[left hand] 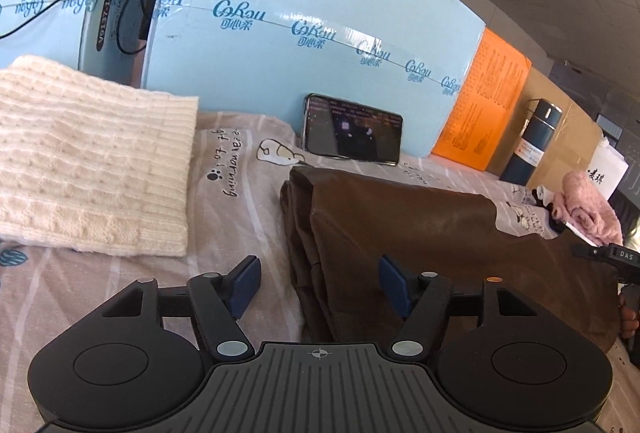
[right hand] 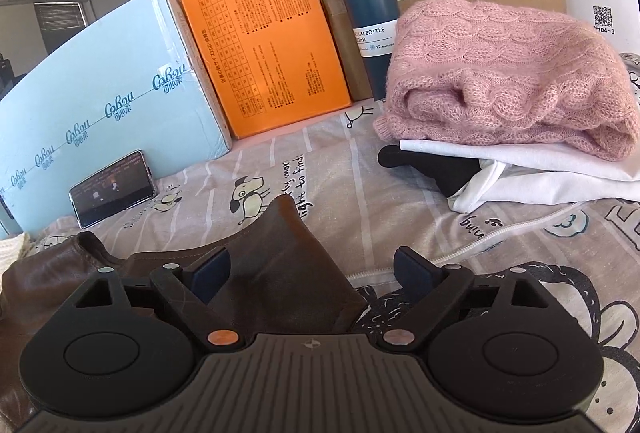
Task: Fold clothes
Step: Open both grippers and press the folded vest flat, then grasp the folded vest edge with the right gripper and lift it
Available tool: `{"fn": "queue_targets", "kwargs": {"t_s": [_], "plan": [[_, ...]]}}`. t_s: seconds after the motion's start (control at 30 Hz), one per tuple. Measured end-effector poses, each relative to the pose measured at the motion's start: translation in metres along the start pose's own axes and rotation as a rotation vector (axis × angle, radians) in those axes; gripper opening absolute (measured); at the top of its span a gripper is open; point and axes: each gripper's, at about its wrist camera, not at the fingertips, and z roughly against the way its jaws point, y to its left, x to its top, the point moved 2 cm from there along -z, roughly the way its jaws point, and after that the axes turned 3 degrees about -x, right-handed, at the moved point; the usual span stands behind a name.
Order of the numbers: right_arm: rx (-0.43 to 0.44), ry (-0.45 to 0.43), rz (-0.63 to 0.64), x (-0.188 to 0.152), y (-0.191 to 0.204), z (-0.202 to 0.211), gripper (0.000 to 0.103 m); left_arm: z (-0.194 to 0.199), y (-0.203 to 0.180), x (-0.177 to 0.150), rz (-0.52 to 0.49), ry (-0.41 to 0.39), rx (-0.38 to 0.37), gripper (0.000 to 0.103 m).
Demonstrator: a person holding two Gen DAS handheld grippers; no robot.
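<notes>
Left wrist view: my left gripper and right gripper gape wide over the brown garment, lower centre, gripping nothing.

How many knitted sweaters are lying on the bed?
2. A cream knitted sweater lies folded at the left, beside the brown garment. A pink knitted sweater sits at the right on white clothes, near the blue bottle. Others may lie out of view.
</notes>
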Motion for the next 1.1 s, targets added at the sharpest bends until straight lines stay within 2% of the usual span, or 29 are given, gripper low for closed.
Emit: {"fn": "queue_targets", "kwargs": {"t_s": [0.2, 0.37, 0.47, 0.53, 0.63, 0.7, 0.83, 0.97, 1.03, 1.1], "plan": [[0.035, -0.021, -0.058, 0.003, -0.008, 0.000, 0.091, -0.003, -0.001, -0.001, 0.011, 0.020, -0.045, 0.076], [0.041, -0.119, -0.102, 0.006, -0.014, 0.013, 0.096, -0.002, -0.002, -0.001, 0.022, 0.024, -0.063, 0.079], [0.004, -0.195, -0.107, 0.007, -0.014, 0.027, 0.098, 0.000, -0.002, -0.001, 0.027, 0.023, -0.060, 0.079], [-0.065, -0.238, -0.101, 0.009, -0.009, 0.043, 0.098, 0.002, 0.000, -0.001, 0.039, 0.021, -0.056, 0.080], [-0.081, -0.291, -0.118, 0.003, 0.000, 0.077, 0.103, 0.005, 0.001, 0.000, 0.052, 0.019, -0.056, 0.081], [-0.078, -0.281, -0.139, -0.003, 0.006, 0.098, 0.103, 0.007, -0.001, 0.000, 0.053, 0.021, -0.068, 0.082], [-0.076, -0.206, -0.196, -0.022, 0.018, 0.133, 0.103, 0.008, -0.009, -0.004, 0.024, 0.039, -0.075, 0.085], [-0.061, -0.083, -0.384, -0.041, 0.010, 0.147, 0.103, 0.012, -0.017, -0.007, -0.003, 0.040, -0.095, 0.086], [-0.025, -0.034, -0.475, -0.051, 0.006, 0.148, 0.103, 0.012, -0.018, -0.008, -0.006, 0.045, -0.099, 0.086], [0.007, 0.013, -0.511, -0.058, 0.008, 0.142, 0.103, 0.012, -0.018, -0.008, -0.004, 0.051, -0.098, 0.086]]}}
